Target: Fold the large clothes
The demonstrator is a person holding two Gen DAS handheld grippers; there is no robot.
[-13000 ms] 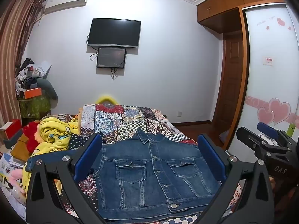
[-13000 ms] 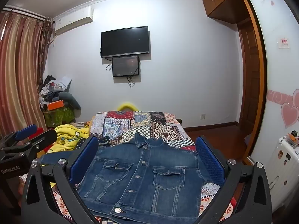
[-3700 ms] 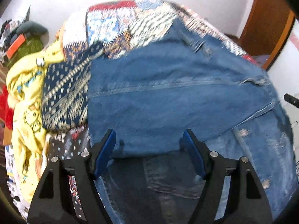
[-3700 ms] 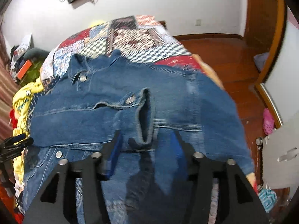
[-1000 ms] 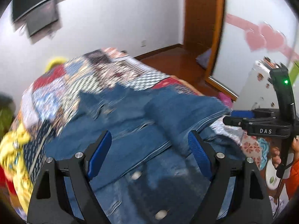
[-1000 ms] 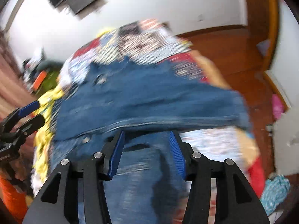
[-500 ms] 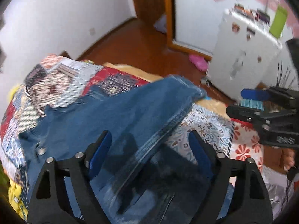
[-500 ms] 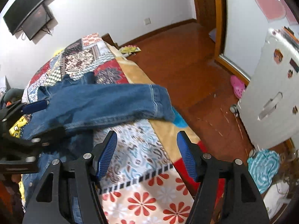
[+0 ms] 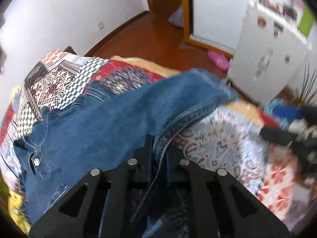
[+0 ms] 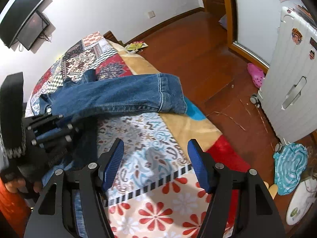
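- Item under work: one denim jacket (image 9: 103, 123), lying across a bed with a patchwork bedspread (image 10: 150, 150); in the right wrist view the garment sits on the far left part of the bed, near the person's side
- One sleeve (image 10: 138, 95) stretches out sideways from the body of the jacket, its cuff reaching close to the bed's edge above the wooden floor (image 10: 198, 45)
- Left tongs (image 9: 158, 152): jaws brought together on a seamed fold of denim; they have just been closing, and cloth runs between the pads, so a grip is in place. The same tool shows at the left edge of the right wrist view, buried in the jacket
- Right tongs (image 10: 156, 158): jaws standing apart, nothing between them, poised over bare bedspread short of the sleeve
- A hand (image 10: 13, 182) is visible at the lower left of the right wrist view
- Progress, judged: early to middle stage. The jacket body looks partly gathered, but the outstretched sleeve is not folded in and no compact bundle has formed
- Remaining, judged: bring the sleeve over the body, then fold the body down and square it up
- Bystanding items: white suitcase (image 10: 293, 75), pink shoe (image 10: 256, 75)
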